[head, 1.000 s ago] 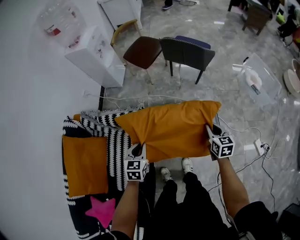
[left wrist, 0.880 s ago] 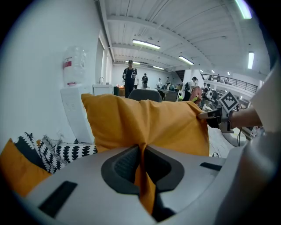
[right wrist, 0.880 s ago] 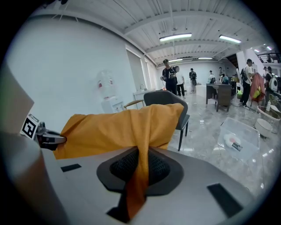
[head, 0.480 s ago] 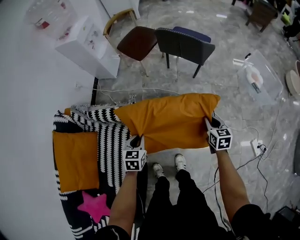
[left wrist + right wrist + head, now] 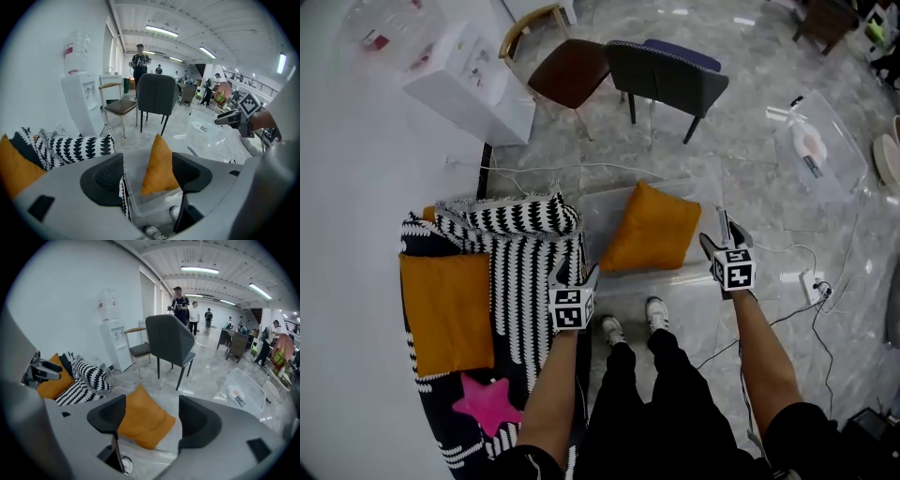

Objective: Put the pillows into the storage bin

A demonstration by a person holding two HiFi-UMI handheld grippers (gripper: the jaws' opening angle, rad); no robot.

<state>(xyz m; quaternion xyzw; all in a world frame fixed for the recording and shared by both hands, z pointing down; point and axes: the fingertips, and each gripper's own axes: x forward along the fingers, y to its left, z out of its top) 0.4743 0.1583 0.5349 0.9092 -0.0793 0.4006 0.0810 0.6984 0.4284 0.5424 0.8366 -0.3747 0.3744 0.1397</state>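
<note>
A grey marbled floor (image 5: 750,187) fills the head view of an open workroom. At 11 o'clock a white water dispenser (image 5: 473,84) stands against the white wall. At 12 o'clock are a wooden-framed chair with a brown seat (image 5: 567,75) and a dark grey upholstered chair (image 5: 666,84). A clear plastic lid (image 5: 820,150) lies on the floor at 2 o'clock. At 9 o'clock a black-and-white knitted throw (image 5: 520,281) covers a low seat. On it lie a flat orange cushion (image 5: 445,309), a black-and-white patterned cushion (image 5: 520,214) and a pink star shape (image 5: 483,401). The clear plastic storage bin (image 5: 605,202) sits on the floor at the centre, just beside the throw. In it lies the plump square orange pillow (image 5: 652,230), tilted, with one corner raised toward 12 o'clock. The left gripper (image 5: 575,275) hangs at the bin's 8 o'clock corner, the right gripper (image 5: 721,234) at its 3 o'clock side, both pointing down toward it. Each pair of jaws has just been opening and now stands spread with nothing pinched. In each gripper view the pillow shows through the gap, lying in the bin beyond and clear of the pads.
</note>
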